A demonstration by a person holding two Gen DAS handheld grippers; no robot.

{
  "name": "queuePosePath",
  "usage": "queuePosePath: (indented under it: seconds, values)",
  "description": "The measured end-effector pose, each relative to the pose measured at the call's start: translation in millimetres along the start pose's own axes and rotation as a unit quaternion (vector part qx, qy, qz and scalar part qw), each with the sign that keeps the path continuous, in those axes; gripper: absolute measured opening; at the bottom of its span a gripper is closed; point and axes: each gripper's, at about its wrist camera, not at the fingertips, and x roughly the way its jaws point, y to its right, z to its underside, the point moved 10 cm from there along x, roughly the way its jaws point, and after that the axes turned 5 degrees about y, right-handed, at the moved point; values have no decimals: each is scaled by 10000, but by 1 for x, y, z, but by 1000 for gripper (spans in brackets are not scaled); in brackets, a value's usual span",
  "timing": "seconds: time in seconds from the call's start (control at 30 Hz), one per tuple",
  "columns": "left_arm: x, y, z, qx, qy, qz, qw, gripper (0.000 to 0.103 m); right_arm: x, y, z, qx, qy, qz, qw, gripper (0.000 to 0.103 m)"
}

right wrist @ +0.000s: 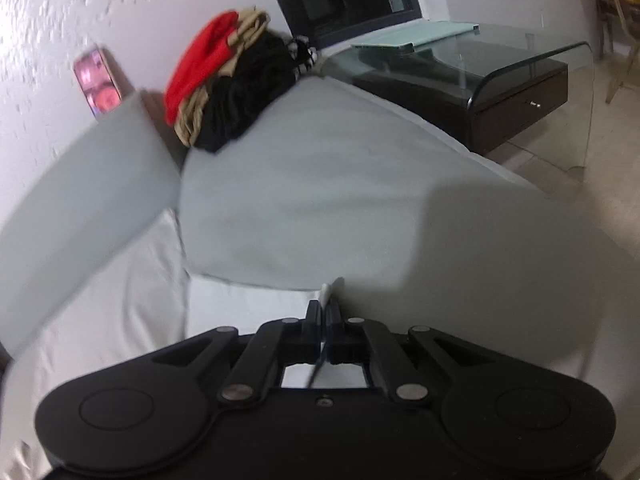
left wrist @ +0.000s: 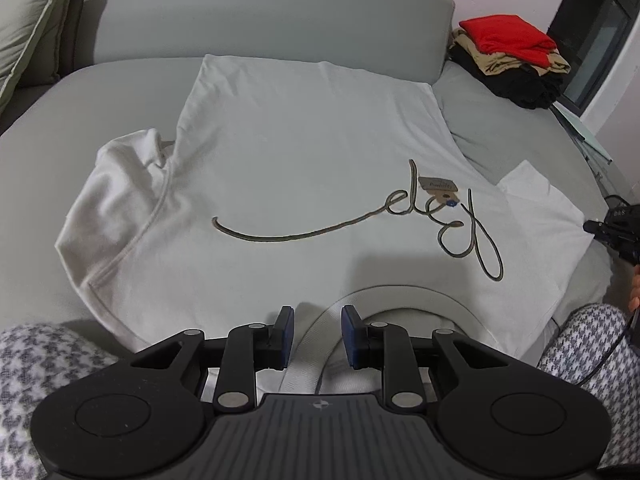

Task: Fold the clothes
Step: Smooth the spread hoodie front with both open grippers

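Note:
A white T-shirt (left wrist: 300, 152) with looping grey script lies spread front-up on the grey sofa (left wrist: 260, 12), its left sleeve crumpled. My left gripper (left wrist: 318, 332) hovers at the near edge over the ribbed collar (left wrist: 316, 360); its jaws stand apart with the collar band between them, and the pads are not pressing on it. In the right wrist view my right gripper (right wrist: 325, 312) is shut on a thin edge of the white T-shirt (right wrist: 120, 300), which sticks up between the pads. That view is blurred. The right gripper's dark body shows at the right edge of the left wrist view, beside the shirt's right sleeve (left wrist: 540, 200).
A pile of folded clothes (left wrist: 508, 56), red on tan on black, sits at the sofa's back right corner (right wrist: 224, 80). A phone (right wrist: 98, 82) leans against the wall. A glass side table (right wrist: 500, 60) stands to the right. Houndstooth-clad knees (left wrist: 40, 360) flank the left gripper.

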Motion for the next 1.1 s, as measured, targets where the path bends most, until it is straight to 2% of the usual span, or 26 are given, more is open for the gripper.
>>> queuePosePath:
  seconds: [0.1, 0.17, 0.23, 0.33, 0.43, 0.5, 0.63, 0.7, 0.73, 0.8, 0.87, 0.93, 0.97, 1.0, 1.03, 1.1]
  values:
    - [1, -4, 4, 69, 3, -115, 9999, 24, -5, -15, 2, -543, -116, 324, 9979, 4]
    - [-7, -9, 2, 13, 106, -120, 9999, 24, -15, -24, 2, -633, -225, 328, 9972, 26]
    - [-17, -16, -2, -44, 269, -180, 9995, 25, -36, -33, 0, -623, -82, 228, 9978, 32]
    - [-20, -34, -12, -174, 478, -422, 9978, 25, -53, -67, 9, -731, -92, -366, 9966, 33]
    - [-10, -45, -19, -275, 469, -614, 9966, 21, -60, -106, 51, -1000, -794, -1181, 9848, 32]
    - [-1, -44, -19, -107, 472, -706, 9963, 19, -63, -131, 81, -1202, -1268, -1620, 9712, 25]
    - [13, -30, 1, 564, 78, -781, 9953, 16, -67, -168, 126, -1923, -1678, -1926, 9475, 23]
    - [9, -24, 9, 800, -128, -752, 9939, 15, -68, -170, 147, -2162, -1998, -1867, 9373, 23]
    - [2, -23, 12, 762, -221, -653, 9947, 15, -70, -169, 154, -2275, -2088, -1836, 9332, 23]
    - [-14, -28, 15, 421, -249, -359, 9982, 15, -81, -163, 160, -2495, -2113, -1857, 9266, 23]
    - [-32, -43, 12, -84, 19, -150, 9999, 15, -94, -159, 155, -2349, -2247, -1950, 9254, 23]
    - [-51, -65, 3, -538, 441, -115, 9975, 16, -105, -162, 147, -2062, -2199, -2230, 9270, 28]
    - [-60, -79, -3, -766, 661, -157, 9947, 18, -109, -168, 144, -1923, -2118, -2348, 9290, 37]
    - [-68, -94, -9, -1020, 865, -215, 9908, 22, -110, -174, 140, -1785, -2045, -2459, 9305, 41]
    - [-76, -110, -15, -1272, 1067, -272, 9857, 32, -109, -178, 136, -1643, -2032, -2550, 9310, 42]
    - [-86, -143, -24, -1822, 1359, -389, 9730, 34, -99, -183, 135, -1299, -2188, -2602, 9314, 42]
